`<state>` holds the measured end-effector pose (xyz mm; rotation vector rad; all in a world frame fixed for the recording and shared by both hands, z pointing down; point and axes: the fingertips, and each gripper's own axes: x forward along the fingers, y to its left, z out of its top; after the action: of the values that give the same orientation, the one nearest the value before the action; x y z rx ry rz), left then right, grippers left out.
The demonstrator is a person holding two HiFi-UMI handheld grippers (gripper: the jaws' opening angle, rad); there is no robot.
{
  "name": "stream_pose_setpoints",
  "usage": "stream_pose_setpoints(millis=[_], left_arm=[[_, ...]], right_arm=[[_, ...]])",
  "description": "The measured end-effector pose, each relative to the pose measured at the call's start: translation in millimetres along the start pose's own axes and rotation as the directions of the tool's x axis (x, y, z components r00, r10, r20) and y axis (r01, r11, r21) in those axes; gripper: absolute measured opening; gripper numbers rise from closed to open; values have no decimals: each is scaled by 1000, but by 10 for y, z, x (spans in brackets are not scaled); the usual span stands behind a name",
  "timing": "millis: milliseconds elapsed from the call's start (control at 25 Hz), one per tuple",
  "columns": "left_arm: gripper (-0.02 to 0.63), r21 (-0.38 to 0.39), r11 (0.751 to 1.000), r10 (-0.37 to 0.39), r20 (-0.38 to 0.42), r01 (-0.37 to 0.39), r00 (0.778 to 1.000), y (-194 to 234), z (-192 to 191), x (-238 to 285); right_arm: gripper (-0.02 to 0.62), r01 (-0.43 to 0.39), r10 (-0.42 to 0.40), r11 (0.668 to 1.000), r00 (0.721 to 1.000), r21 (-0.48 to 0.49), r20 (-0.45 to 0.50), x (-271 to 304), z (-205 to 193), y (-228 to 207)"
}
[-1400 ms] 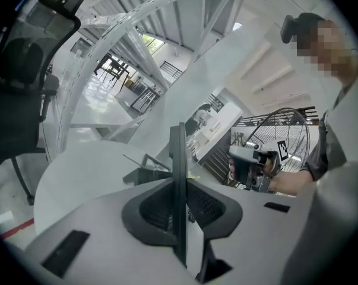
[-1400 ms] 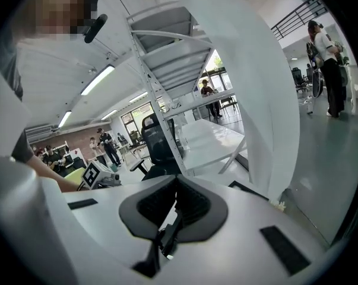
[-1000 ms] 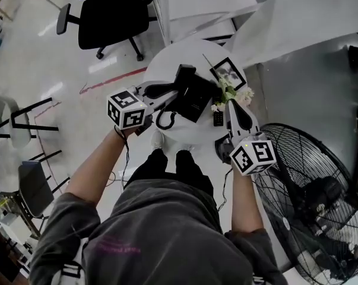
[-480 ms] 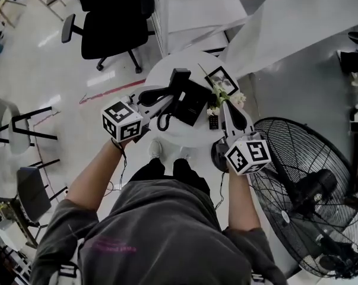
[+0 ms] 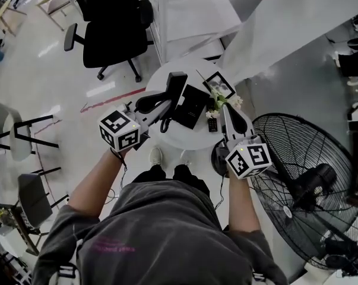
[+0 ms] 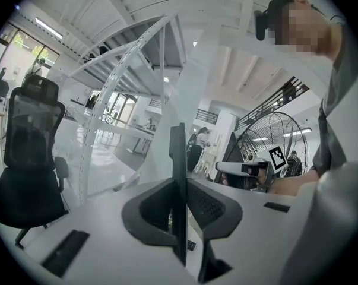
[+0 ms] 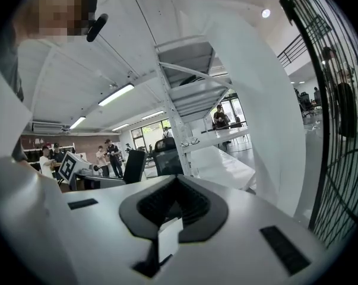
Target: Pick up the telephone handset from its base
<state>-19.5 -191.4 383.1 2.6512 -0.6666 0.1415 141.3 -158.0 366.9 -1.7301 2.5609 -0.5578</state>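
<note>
My left gripper [image 5: 162, 101] is shut on the black telephone handset [image 5: 175, 86], which it holds above the black phone base [image 5: 192, 105] on the round white table [image 5: 161, 76]. A coiled cord [image 5: 165, 123] hangs from the handset. In the left gripper view the handset [image 6: 178, 177] stands edge-on as a thin dark slab, and the left gripper [image 6: 179, 215] presses it from both sides. My right gripper [image 5: 227, 108] hovers over the table's right edge, beside the base, its jaws together with nothing in them. The right gripper [image 7: 176, 189] looks out level, and the handset [image 7: 134, 165] shows at its left.
White flowers [image 5: 224, 100], a framed picture [image 5: 219, 84] and a small black remote [image 5: 212, 123] share the table's right side. A large floor fan [image 5: 309, 183] stands at the right. A black office chair [image 5: 110, 22] is behind the table. A chair [image 5: 15, 123] stands at the left.
Both grippers have risen. The handset has come up off the base with the left gripper, its cord trailing below. The right gripper has kept its jaws together.
</note>
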Motion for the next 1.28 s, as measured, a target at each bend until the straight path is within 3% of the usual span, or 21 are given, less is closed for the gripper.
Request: stream_pose_setpoints(millis=[440,1280], left_arm=[[78,24,1000,-18,43,17,999,-137,214,-69],[78,24,999,-22,25,21,999,-122,223,-12]], right_arm=[[18,9,-9,1000,1000,-9,21,-123,118,71],[18,-9,9,1000,1000,-10,11,-68,118,44]])
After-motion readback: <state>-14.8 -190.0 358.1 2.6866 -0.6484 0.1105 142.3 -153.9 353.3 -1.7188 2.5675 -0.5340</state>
